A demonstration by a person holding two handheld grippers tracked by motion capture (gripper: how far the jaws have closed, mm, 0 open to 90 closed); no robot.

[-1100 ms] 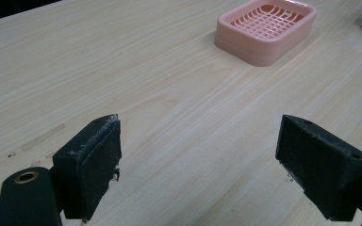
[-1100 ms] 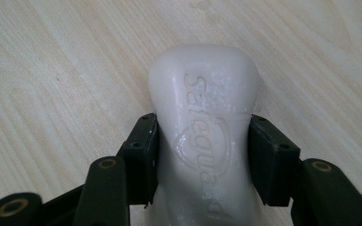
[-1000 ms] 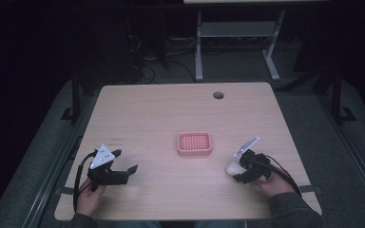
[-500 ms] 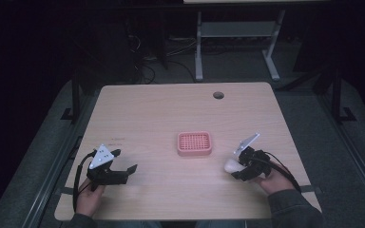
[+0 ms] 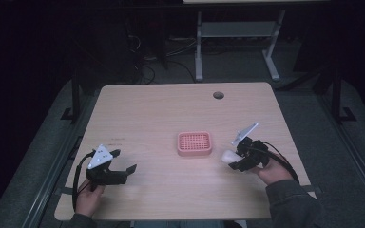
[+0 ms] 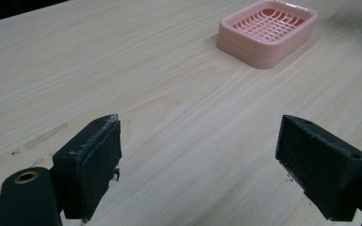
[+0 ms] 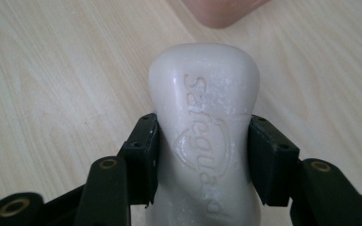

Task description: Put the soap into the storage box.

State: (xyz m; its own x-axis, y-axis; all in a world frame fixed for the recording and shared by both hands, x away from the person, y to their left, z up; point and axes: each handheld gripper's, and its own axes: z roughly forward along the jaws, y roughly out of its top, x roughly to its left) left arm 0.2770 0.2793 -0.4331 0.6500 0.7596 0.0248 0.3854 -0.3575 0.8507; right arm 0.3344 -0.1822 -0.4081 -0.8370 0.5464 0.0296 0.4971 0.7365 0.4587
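A pink slotted soap dish (image 5: 194, 143) sits in the middle of the wooden table (image 5: 171, 109). My right gripper (image 5: 236, 158) is shut on a white bar of soap (image 5: 228, 156), a little to the right of the dish. In the right gripper view the soap (image 7: 207, 122), stamped with a brand name, is pinched between the two black jaws, and a corner of the dish (image 7: 219, 12) shows just beyond it. My left gripper (image 5: 123, 161) rests open near the table's front left. Its view shows bare wood between the wide-apart jaws and the dish (image 6: 267, 30) farther off.
A round cable hole (image 5: 218, 95) lies near the table's far edge. Behind the table stands a metal desk frame (image 5: 237, 33) on a dark floor with cables. The table's front edge is close to both hands.
My right gripper with the soap has shifted slightly toward the dish. The left gripper has barely moved.
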